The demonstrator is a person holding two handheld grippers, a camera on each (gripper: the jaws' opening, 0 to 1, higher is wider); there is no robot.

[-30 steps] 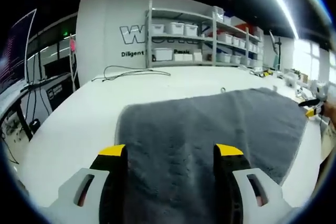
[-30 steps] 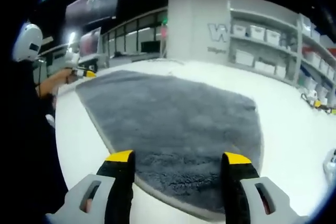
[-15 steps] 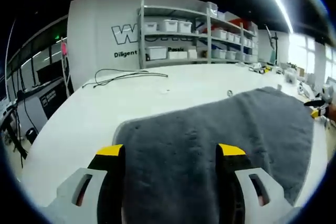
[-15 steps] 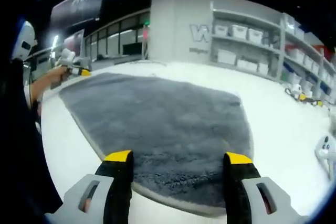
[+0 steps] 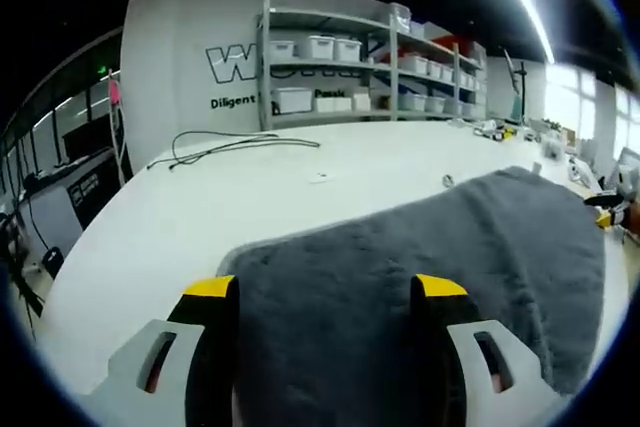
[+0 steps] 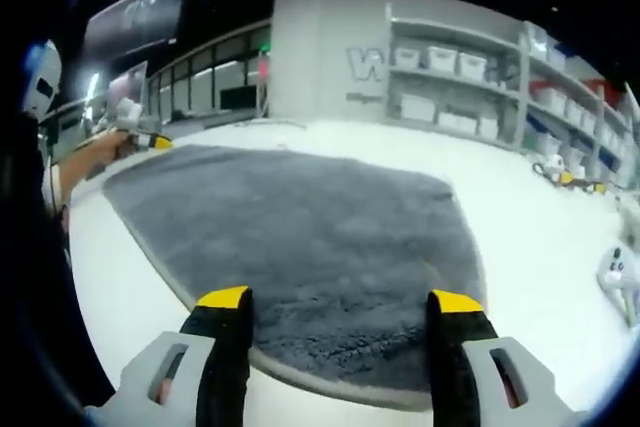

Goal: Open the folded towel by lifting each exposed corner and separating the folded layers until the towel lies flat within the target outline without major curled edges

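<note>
The grey towel [image 5: 420, 257] lies spread out flat on the white table [image 5: 200, 207], one layer showing. In the left gripper view my left gripper [image 5: 325, 292] stands open above the towel's near edge, nothing between its yellow-tipped jaws. The right gripper view has the same towel [image 6: 300, 237] reaching away from my right gripper [image 6: 338, 305], which is open just over the towel's near hem. The left gripper [image 6: 140, 137] appears far off at the towel's opposite corner, held by a person's hand. The right gripper's yellow tip [image 5: 603, 215] peeks in at the right edge of the left gripper view.
A black cable [image 5: 230, 142] lies on the far part of the table. Shelves with white bins [image 5: 350, 57] stand behind it against a lettered wall. Small objects [image 6: 610, 272] sit on the table to the right of the towel. Bare table surrounds the towel.
Both views have shifted slightly as the hands moved; the left view now has more bare table beyond the towel's edge. The towel stays flat and both grippers stay open.
</note>
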